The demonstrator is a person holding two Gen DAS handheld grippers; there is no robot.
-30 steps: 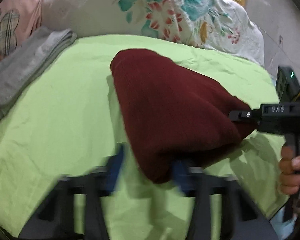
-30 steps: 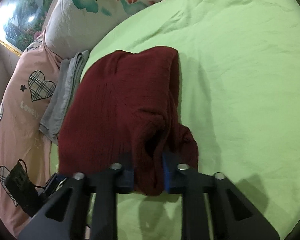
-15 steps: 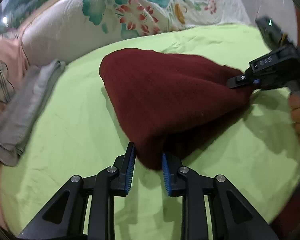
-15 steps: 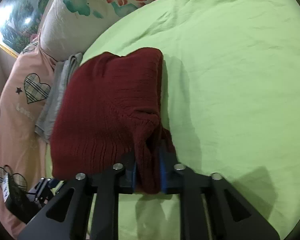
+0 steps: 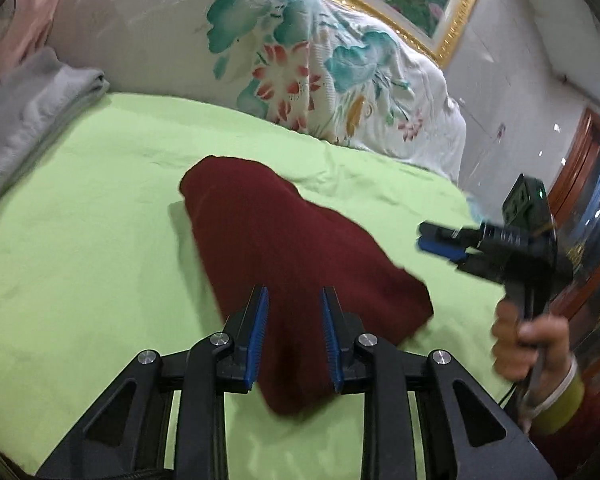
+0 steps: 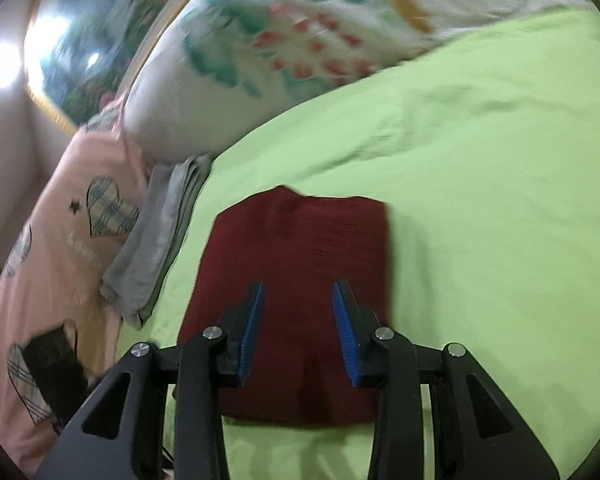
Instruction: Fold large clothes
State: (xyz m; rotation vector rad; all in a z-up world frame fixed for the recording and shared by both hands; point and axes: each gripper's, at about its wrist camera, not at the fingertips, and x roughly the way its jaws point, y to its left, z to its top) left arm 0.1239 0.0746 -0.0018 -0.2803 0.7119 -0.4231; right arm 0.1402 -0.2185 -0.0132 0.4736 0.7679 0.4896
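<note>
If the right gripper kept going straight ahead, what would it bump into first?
Most likely the folded dark red sweater, which lies straight ahead of the open right gripper on the green bedsheet. How far off is unclear.

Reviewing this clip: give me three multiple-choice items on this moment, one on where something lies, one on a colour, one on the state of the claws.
1. Where does the grey folded garment lie?
A. on top of the sweater
B. at the bed's edge beside the floral pillow
C. in the right claw

2. What colour is the folded sweater?
A. dark red
B. navy
C. white

3. How do the left claw and right claw stand?
A. both shut on the sweater
B. only the left one shut
C. both open, holding nothing

Answers: 1 B, it rests against the pillow, apart from the sweater. 2 A, dark red against the green sheet. 3 C, a clear gap between the blue pads of each claw, with the sweater lying flat beneath.
</note>
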